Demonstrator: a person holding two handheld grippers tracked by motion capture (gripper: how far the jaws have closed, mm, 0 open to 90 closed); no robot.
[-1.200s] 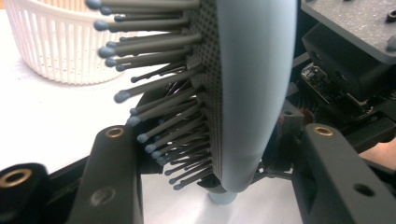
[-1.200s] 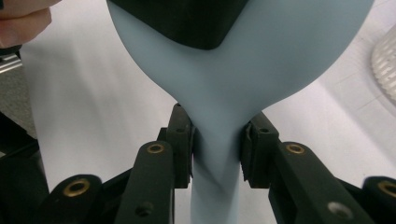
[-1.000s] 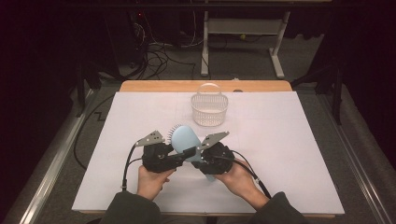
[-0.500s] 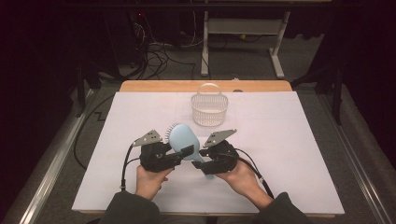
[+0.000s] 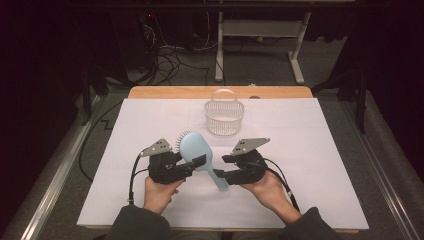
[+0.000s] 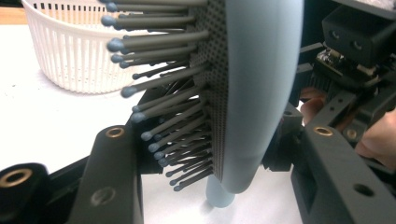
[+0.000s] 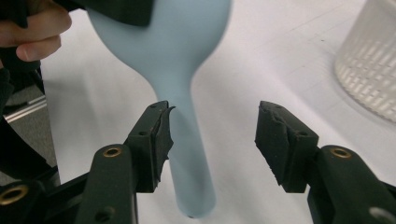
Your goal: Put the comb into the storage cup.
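White basket stands beyond the held hairbrush, well apart.

White sheet is lying bare to the right of the right gripper and to the left of the left gripper, leaving passage there. Between them the brush is blocking the way; beyond it, near the far edge, the basket is standing as an obstacle.
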